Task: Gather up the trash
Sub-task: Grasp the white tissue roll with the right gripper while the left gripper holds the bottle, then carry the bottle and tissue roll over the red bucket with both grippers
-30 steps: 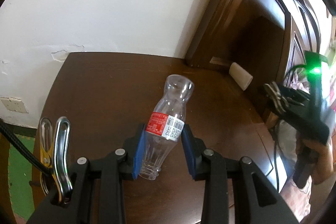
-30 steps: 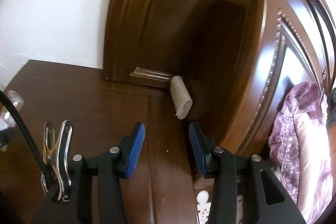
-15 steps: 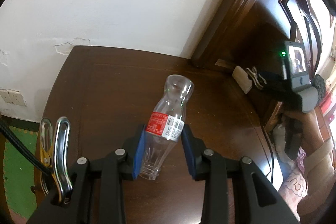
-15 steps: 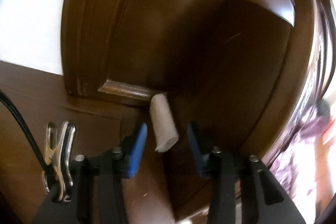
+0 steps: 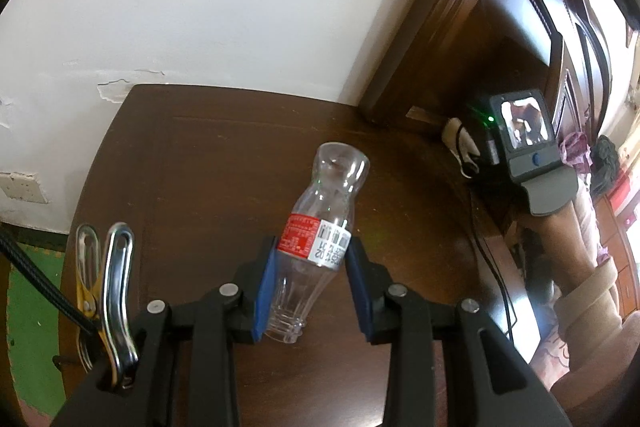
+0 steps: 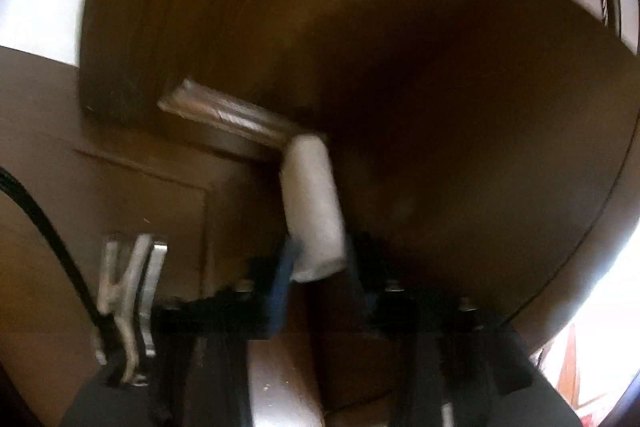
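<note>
A clear empty plastic bottle (image 5: 324, 211) with a red and white label is held neck-first between the blue pads of my left gripper (image 5: 308, 267), which is shut on it over the dark wooden table (image 5: 200, 155). At the table's far right corner, a small white paper roll (image 5: 452, 129) lies against dark wooden panelling. My right gripper (image 5: 466, 151) reaches it there. In the blurred right wrist view, the white paper roll (image 6: 312, 203) has its near end between the closing jaws of the right gripper (image 6: 320, 267), and both pads touch it.
A white wall (image 5: 240, 7) with chipped paint backs the table. Tall dark wood panelling (image 5: 460, 27) rises right beside the roll. A person's forearm (image 5: 560, 239) carries the right gripper. A wall socket (image 5: 20, 187) and green floor (image 5: 28, 307) show at left.
The right gripper has moved in toward the corner and down, and its jaws have come from wide apart to closed around the paper roll's near end. The left gripper and bottle stayed put.
</note>
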`<act>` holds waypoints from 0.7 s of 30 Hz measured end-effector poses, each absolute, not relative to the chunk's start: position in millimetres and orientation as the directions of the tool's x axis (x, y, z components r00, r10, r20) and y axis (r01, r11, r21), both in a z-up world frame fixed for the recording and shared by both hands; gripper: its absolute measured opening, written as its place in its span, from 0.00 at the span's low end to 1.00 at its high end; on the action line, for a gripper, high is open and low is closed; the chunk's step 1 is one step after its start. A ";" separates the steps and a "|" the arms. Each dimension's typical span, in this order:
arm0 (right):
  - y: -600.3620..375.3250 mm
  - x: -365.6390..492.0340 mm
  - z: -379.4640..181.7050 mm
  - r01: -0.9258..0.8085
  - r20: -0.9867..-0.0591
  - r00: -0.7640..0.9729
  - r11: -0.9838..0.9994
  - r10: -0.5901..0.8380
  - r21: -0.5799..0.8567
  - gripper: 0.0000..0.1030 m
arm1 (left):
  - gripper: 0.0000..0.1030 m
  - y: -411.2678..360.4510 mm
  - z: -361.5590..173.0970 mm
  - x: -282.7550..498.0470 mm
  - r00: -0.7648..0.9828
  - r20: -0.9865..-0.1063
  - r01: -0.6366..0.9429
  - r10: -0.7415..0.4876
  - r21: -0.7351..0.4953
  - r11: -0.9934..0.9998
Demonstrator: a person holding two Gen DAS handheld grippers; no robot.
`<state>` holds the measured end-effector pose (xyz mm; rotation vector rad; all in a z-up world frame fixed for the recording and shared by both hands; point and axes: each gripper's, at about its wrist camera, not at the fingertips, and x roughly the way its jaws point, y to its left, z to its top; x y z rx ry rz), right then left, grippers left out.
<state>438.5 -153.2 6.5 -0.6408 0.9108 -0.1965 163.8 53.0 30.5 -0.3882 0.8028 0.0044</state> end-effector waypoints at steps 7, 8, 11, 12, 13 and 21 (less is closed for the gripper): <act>-158.6 412.1 30.0 -0.106 -0.657 0.681 0.844 -0.324 -0.526 0.07 | 0.34 52.0 29.7 162.4 0.697 -0.702 -0.148 -0.146 -0.340 0.929; -158.6 406.2 35.0 -0.113 -0.660 0.687 0.853 -0.304 -0.510 0.07 | 0.34 51.6 30.2 162.1 0.698 -0.701 -0.146 -0.147 -0.340 0.929; -155.3 385.4 48.0 -0.141 -0.661 0.707 0.865 -0.253 -0.482 0.07 | 0.34 49.9 31.9 159.9 0.702 -0.696 -0.134 -0.152 -0.339 0.931; -153.8 379.0 50.8 -0.150 -0.660 0.711 0.864 -0.244 -0.480 0.07 | 0.34 48.7 32.2 159.5 0.702 -0.695 -0.131 -0.154 -0.338 0.932; -152.4 372.5 53.3 -0.159 -0.661 0.713 0.865 -0.234 -0.477 0.07 | 0.34 47.3 32.3 159.0 0.701 -0.696 -0.125 -0.157 -0.337 0.933; -147.8 296.5 78.5 -0.210 -0.655 0.739 0.869 -0.158 -0.447 0.07 | 0.34 40.0 37.4 149.8 0.709 -0.680 -0.078 -0.188 -0.340 0.937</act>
